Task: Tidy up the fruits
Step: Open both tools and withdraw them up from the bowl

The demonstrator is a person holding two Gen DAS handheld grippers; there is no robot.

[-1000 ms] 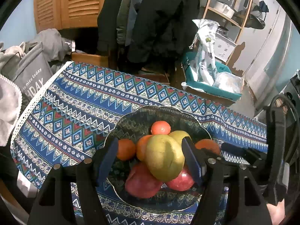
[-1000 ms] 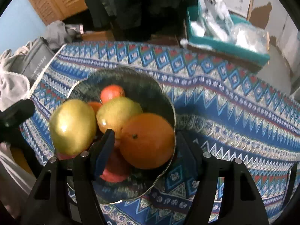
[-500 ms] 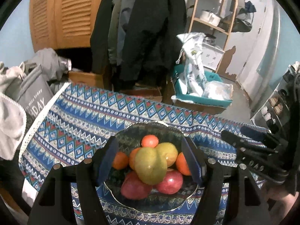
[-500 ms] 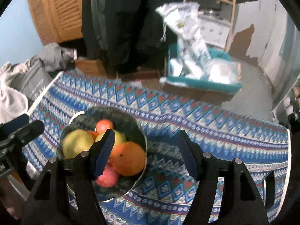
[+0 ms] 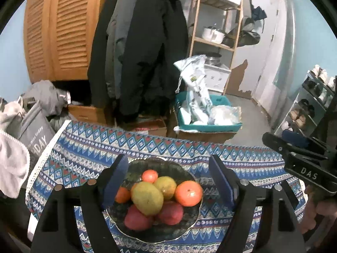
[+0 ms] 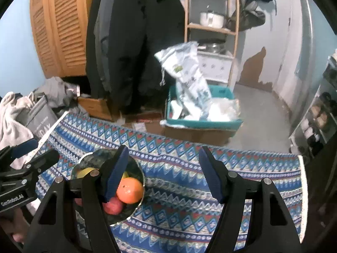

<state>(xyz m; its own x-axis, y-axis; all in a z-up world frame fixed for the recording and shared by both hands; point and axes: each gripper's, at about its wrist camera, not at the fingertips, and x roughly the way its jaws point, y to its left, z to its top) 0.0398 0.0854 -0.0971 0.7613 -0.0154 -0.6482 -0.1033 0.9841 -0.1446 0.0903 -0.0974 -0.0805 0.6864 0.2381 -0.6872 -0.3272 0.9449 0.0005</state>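
A dark patterned plate (image 5: 181, 228) sits on the blue patterned tablecloth (image 5: 84, 147) and holds a pile of fruit: a yellow-green pear (image 5: 147, 198), a second pear (image 5: 165, 186), a large orange (image 5: 188, 193), small oranges (image 5: 122, 195), a small red fruit (image 5: 149, 176) and two red apples (image 5: 134, 219). My left gripper (image 5: 168, 181) is open and empty, held back above the plate. My right gripper (image 6: 163, 174) is open and empty, to the right of the plate (image 6: 138, 207), with the orange (image 6: 129, 189) beside its left finger. The right gripper also shows in the left wrist view (image 5: 299, 158).
The cloth-covered table (image 6: 189, 189) stretches to the right of the plate. Behind it stand a teal bin with plastic bags (image 5: 202, 113), dark coats (image 5: 143, 52), a wooden shelf (image 5: 219, 21) and a grey bag (image 5: 35, 130) at the left. A shoe rack (image 5: 311, 105) is at the right.
Both grippers have pulled back and up from the plate. The right gripper released the large orange onto the plate's right side. The left gripper drew away from the pear.
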